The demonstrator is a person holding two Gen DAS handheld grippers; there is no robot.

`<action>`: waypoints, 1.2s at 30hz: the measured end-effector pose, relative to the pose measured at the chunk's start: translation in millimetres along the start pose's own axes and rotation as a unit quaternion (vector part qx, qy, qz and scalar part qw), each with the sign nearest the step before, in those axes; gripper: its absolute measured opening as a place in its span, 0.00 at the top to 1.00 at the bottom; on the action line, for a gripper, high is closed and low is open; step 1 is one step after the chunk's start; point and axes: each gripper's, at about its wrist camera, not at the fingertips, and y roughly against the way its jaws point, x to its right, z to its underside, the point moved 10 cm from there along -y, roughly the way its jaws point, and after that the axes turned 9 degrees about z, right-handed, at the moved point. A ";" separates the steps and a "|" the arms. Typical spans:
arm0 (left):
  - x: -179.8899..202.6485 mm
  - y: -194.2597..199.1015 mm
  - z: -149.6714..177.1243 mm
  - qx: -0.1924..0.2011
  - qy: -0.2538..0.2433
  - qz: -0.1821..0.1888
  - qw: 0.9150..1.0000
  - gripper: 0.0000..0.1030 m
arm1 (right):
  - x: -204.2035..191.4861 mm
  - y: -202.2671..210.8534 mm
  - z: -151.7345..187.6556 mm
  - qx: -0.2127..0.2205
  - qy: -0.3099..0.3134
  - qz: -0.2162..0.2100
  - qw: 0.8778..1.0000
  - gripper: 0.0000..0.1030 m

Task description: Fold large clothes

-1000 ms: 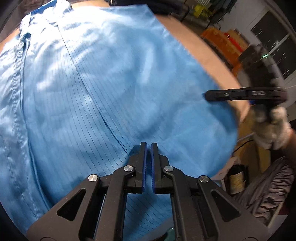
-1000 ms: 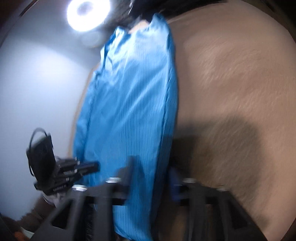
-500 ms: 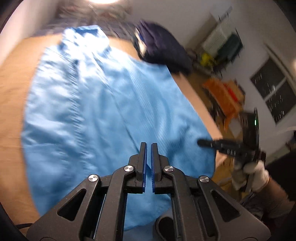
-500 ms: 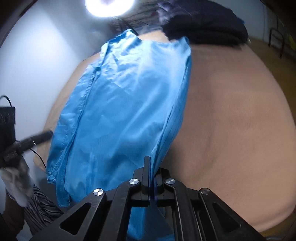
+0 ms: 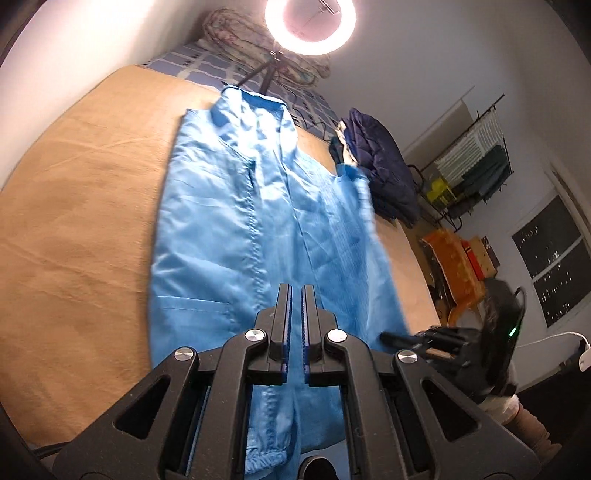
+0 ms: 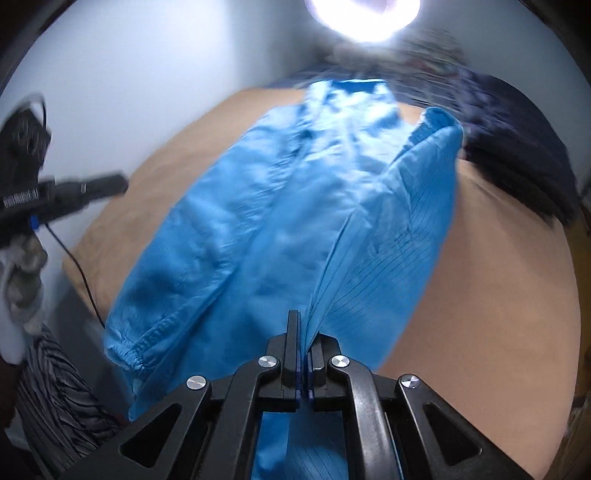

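A large blue garment (image 5: 229, 229) lies lengthwise on a tan bed (image 5: 74, 221), collar at the far end and an elastic cuff hanging near me. My left gripper (image 5: 296, 291) hovers above its near end, shut, with no cloth seen between the pads. In the right wrist view the same garment (image 6: 258, 229) has its right edge lifted into a raised fold. My right gripper (image 6: 301, 321) is shut on that edge. The left gripper (image 6: 122, 184) shows at the left there, held in the air off the garment's side. The right gripper (image 5: 386, 336) sits at the garment's near right corner.
A dark navy jacket pile (image 5: 380, 170) lies on the bed beside the garment's far right. A ring light (image 5: 310, 26) shines over patterned bedding (image 5: 258, 55) at the head. Off the bed's right side stand an orange chair (image 5: 454, 266) and a clothes rack (image 5: 476, 158).
Both grippers have pulled back and risen, so the whole garment now shows. The right gripper has shut on the garment's right edge and lifted it into a fold.
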 end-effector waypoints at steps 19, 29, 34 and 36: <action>-5.5 -22.2 15.1 -0.036 -0.008 -0.019 0.999 0.99 | -45.8 -17.6 12.2 -0.039 0.008 -0.131 0.991 0.67; 18.8 -69.8 49.9 -0.102 -0.034 -0.011 0.994 0.99 | 76.6 -1.5 53.6 -0.026 -0.132 -0.110 0.985 0.68; 41.5 -98.7 63.9 -0.131 -0.061 -0.008 0.989 0.99 | 66.9 -22.8 84.6 -0.073 -0.136 -0.140 0.978 0.69; 47.3 -106.7 66.7 -0.137 -0.066 -0.007 0.988 0.99 | 44.2 -19.2 93.9 -0.087 -0.118 -0.172 0.974 0.70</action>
